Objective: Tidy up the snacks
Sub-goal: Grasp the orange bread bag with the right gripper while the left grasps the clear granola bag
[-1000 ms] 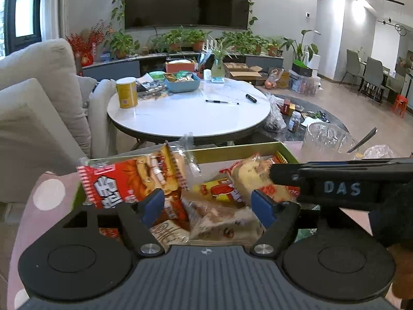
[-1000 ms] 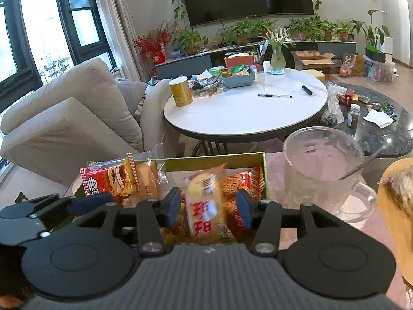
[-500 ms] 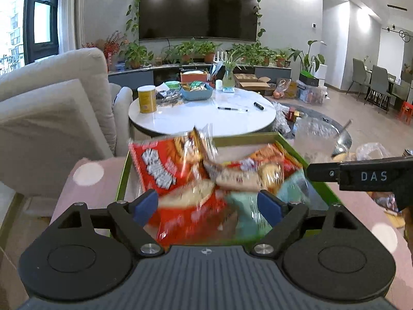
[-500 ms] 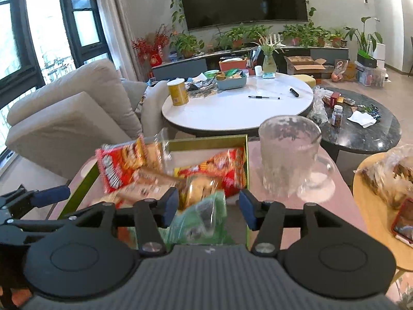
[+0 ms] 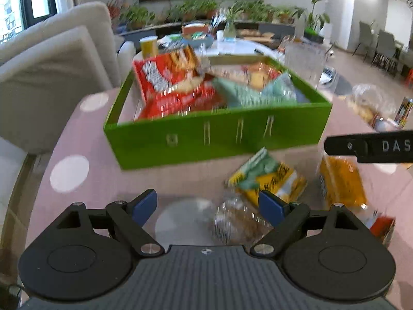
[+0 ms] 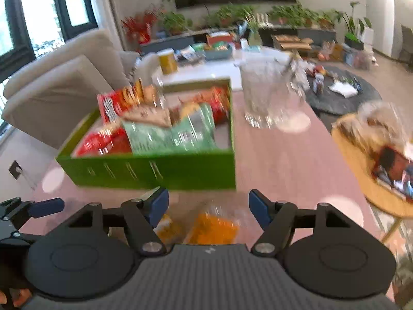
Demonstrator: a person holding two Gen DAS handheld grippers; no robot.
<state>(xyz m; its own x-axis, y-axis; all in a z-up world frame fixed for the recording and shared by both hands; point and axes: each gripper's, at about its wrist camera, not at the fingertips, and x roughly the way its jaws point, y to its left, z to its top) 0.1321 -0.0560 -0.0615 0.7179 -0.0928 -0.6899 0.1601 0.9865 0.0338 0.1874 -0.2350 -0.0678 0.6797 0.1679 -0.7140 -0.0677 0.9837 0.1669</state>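
- Both my grippers hang over the pink table (image 5: pixel 108 175) on the near side of the green box (image 5: pixel 219 139), pointing down and forward; the pictures are blurred, so small details escape me.
- My left gripper (image 5: pixel 207 204) has its jaws opening at this moment. Nothing is pressed by its blue pads (image 5: pixel 144 204); between and just beneath them lies a clear packet (image 5: pixel 237 224) with something brown inside.
- Just beyond the left gripper's right pad sits a yellow-and-green packet (image 5: pixel 265 178), and further right an orange packet (image 5: pixel 340 180), under the tip of the other gripper.
- My right gripper (image 6: pixel 208 206) stands spread wide with nothing pinched. In its view the orange packet (image 6: pixel 214 227) lies between and just below the pads, close to the gripper body.
- The green box (image 6: pixel 160 173) lies ahead of both sets of fingers and already holds a heap: a big red bag (image 5: pixel 165 77), pale green bags (image 6: pixel 170 134) and others I cannot read.
- I judge the step in hand to be fetching the loose snacks left outside the box; three packets are still on the table.
- Next, I think each gripper needs to settle lower so the pads bracket a packet across its narrow side, then close gently, since these wrappers look slippery and crushable.
- The glass mug (image 6: pixel 268 95) stands beyond the box's right corner, so I would carry anything into the box well clear of it.
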